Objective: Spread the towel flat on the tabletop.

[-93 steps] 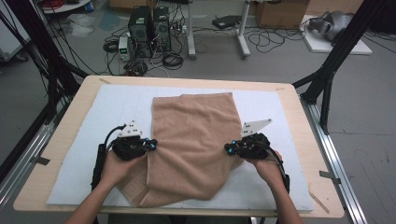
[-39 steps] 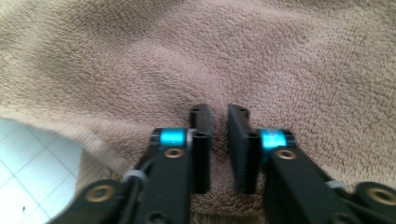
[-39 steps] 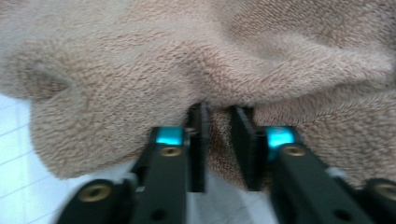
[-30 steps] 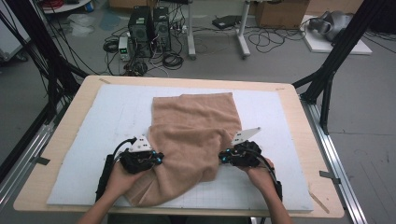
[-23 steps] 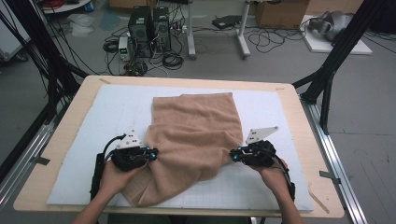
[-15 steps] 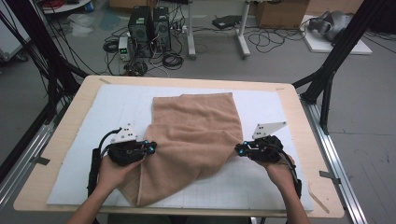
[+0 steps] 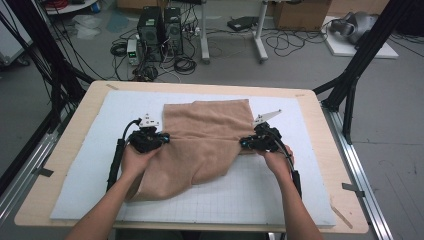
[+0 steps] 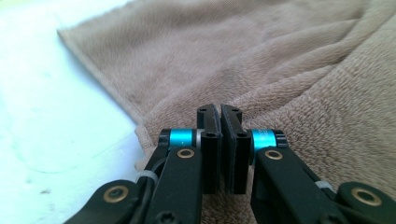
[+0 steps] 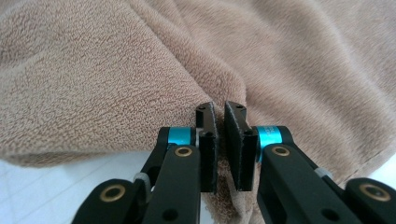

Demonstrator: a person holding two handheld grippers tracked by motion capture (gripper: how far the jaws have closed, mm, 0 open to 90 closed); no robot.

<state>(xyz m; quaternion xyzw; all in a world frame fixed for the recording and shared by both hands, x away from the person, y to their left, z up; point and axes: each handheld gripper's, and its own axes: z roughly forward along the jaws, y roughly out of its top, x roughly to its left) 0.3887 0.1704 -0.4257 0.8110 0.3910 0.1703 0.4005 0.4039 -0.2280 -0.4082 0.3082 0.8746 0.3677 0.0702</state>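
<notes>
High view showed left gripper (image 7: 161,139) and right gripper (image 7: 246,142) clamped on opposite side edges of tan towel (image 7: 207,135), jaws pressed together on cloth. Compared with half a second before: both grippers carried farther from the person, up the counter; fold between the jaws drawn into a straight ridge across the towel; near corner of cloth trailing behind the left jaws, toward the person's left forearm, lower and more pulled out. Compared with three seconds before: towel lumpier then, hands nearer the counter's front edge.

Left gripper view: jaws closed on a thin pinch of towel (image 8: 280,70), hem running away ahead and to the left of the jaws, white mat (image 8: 51,116) beside it. Right gripper view: jaws nearly shut on a thicker fold of towel (image 9: 107,79), a sliver of gap filled by pile, gridded mat (image 9: 56,182) below and left of the jaws.

Under the towel, white gridded mat (image 7: 100,165) on a pale wooden counter (image 7: 65,150). Beyond the jaws, past the far edge: grey floor, black computer towers (image 7: 160,25), tangled cables (image 7: 185,62), white desk legs (image 7: 257,35), cardboard box (image 7: 300,10). Black frame struts (image 7: 360,65) slanting at both sides.
</notes>
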